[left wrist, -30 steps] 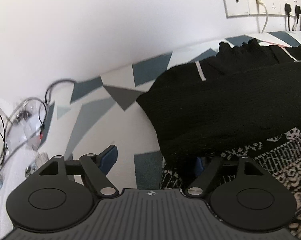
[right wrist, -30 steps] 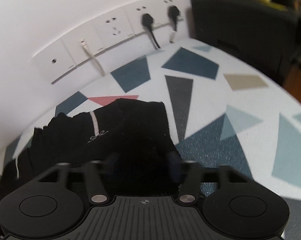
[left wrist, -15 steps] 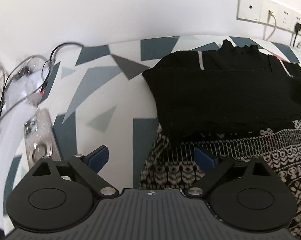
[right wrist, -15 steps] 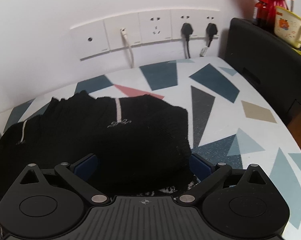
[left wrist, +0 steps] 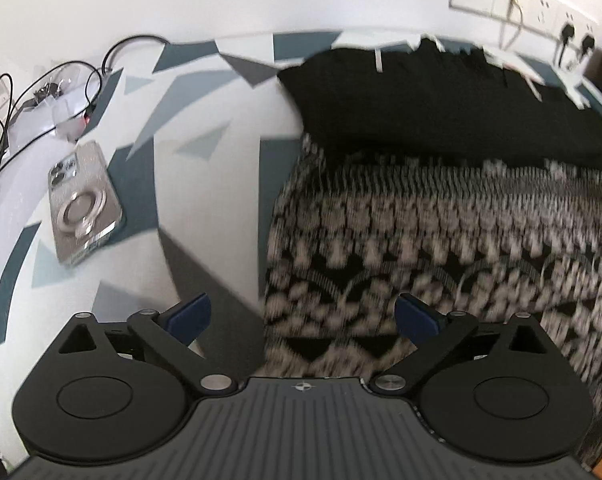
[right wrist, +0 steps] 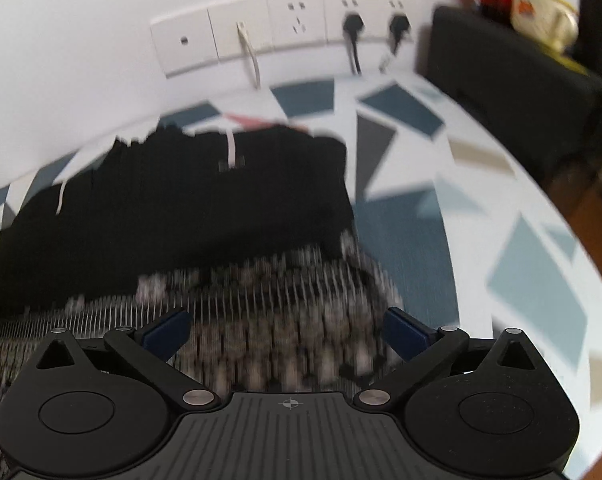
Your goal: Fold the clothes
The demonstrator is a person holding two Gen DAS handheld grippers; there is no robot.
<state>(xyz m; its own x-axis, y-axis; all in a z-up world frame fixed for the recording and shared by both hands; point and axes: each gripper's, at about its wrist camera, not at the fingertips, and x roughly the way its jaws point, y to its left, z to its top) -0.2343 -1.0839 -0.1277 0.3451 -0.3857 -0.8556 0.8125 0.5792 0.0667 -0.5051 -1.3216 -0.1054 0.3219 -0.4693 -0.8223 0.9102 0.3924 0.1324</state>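
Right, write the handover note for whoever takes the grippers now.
Left gripper: open, jaws just opened, nothing between the pads. Right gripper: the same.
Sweater: on the patterned tablecloth, black part folded over the black-and-white knit toward the wall sockets.
Phone and cables lie left of the sweater.
Done: one fold laid and released.
Left: probably further folds; check the edges, the pictures are blurred.
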